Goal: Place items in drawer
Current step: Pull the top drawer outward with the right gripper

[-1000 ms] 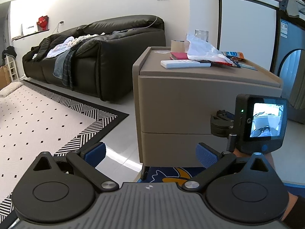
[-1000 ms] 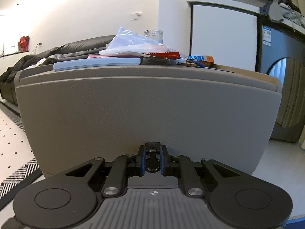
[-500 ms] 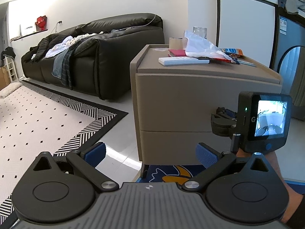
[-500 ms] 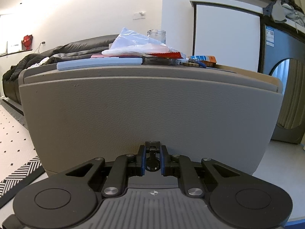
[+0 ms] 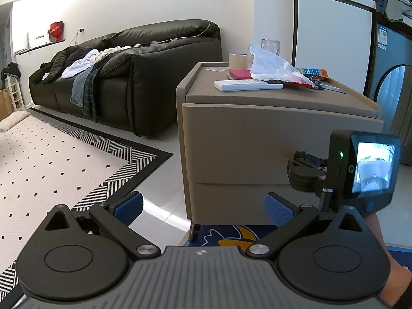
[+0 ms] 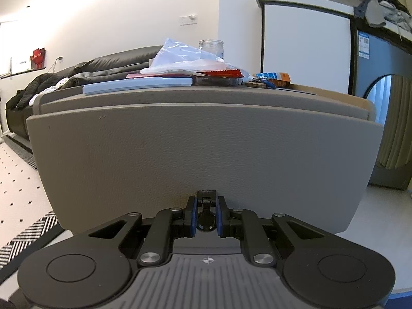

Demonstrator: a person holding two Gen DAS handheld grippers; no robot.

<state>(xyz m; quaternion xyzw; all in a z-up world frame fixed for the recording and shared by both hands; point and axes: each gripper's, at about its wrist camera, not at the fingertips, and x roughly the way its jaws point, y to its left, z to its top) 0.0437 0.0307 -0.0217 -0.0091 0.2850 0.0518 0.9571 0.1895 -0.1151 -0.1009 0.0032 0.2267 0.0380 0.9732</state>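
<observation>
The right gripper (image 6: 205, 219) is clamped on the small black handle (image 6: 205, 202) at the lower edge of the top drawer (image 6: 200, 154), which stands slightly pulled out. The left gripper (image 5: 203, 206) hangs wide apart and empty, near the cabinet's left corner, while the remote (image 5: 247, 85) and plastic bag (image 5: 270, 65) lie on the cabinet top.

You face a taupe cabinet (image 5: 244, 139), a black sofa (image 5: 144, 77), and a white rug (image 5: 51, 159) with black dots and chevron border; your pads (image 5: 128, 203) are blue.

right gripper (image 6: 205, 217) clamping drawer pull (image 6: 206, 207), drawer front (image 6: 200, 154) slightly out
</observation>
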